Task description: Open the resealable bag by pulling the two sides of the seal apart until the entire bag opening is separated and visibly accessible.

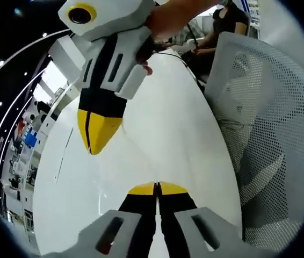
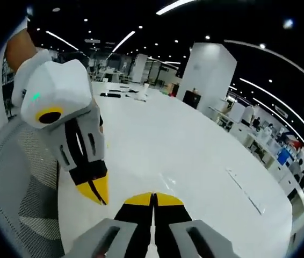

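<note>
My left gripper [image 1: 157, 186] rises from the bottom of the left gripper view with its yellow tips pressed together, shut; nothing visible is between them. Just beyond it, the right gripper [image 1: 91, 138] hangs tip-down over the white table [image 1: 173, 118], its yellow jaws also together. In the right gripper view my right gripper [image 2: 153, 198] is shut above the table [image 2: 189, 150]. The left gripper [image 2: 99, 192] points down close at its left. Faint glossy creases [image 1: 99, 177] lie on the table between the tips. I cannot tell whether they are clear bag plastic.
A white mesh chair [image 1: 270, 118] stands against the table's edge, the chair [image 2: 23, 183] also showing beside the left gripper. A seated person [image 1: 222, 24] is at the table's far end. Small dark items [image 2: 111, 95] lie far down the table.
</note>
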A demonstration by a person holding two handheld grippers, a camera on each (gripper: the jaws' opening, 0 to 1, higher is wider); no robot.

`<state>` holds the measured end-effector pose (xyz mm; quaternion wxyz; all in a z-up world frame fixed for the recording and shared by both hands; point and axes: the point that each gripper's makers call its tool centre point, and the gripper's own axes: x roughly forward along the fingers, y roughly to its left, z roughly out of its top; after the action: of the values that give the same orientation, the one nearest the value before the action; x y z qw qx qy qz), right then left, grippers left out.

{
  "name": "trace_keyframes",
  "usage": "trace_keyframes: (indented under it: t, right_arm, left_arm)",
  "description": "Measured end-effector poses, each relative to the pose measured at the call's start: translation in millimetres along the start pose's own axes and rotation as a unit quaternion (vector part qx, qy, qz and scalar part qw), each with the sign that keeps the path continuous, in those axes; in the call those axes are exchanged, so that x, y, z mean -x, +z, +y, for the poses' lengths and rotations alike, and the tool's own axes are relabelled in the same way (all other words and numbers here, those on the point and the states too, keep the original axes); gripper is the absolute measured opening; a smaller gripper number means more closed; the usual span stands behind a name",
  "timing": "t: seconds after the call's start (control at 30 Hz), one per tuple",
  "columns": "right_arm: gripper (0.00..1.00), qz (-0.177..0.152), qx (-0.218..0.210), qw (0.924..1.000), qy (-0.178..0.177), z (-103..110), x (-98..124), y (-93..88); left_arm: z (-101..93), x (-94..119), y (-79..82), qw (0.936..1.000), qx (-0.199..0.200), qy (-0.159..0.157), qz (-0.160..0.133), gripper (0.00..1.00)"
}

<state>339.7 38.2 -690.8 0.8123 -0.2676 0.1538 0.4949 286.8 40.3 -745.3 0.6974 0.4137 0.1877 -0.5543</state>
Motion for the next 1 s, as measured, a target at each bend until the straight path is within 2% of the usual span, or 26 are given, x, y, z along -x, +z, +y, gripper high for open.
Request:
trace_keyframes:
  t: [0.17,0.63,0.9,1.0]
  right_arm:
    - [0.00,-0.011,-0.001,0.9998,-0.014,-8,1,7.4]
    - [0.00,-0.005,-0.009,0.9997,-0.021,-8,1,2.0]
    - [0.00,0.016,-0.031,0.9993,-0.013,-5,0,-13.5]
    - [0.00,0.025,-0.024,0.9993,-0.010,-1,-1,-19.4]
  left_arm:
    - [2.7,0,3.4,1.0000,0.000,0.004,-0.004,0.00]
    - [-6.8,-2,-3.5,0.9999,-0.007,-0.012,0.006,0.00]
    - [7.5,-3,-10.5,0.9995,-0.012,0.018,0.022,0.00]
    - [9.5,-2,-10.9,0.9995,0.008,0.026,0.018,0.00]
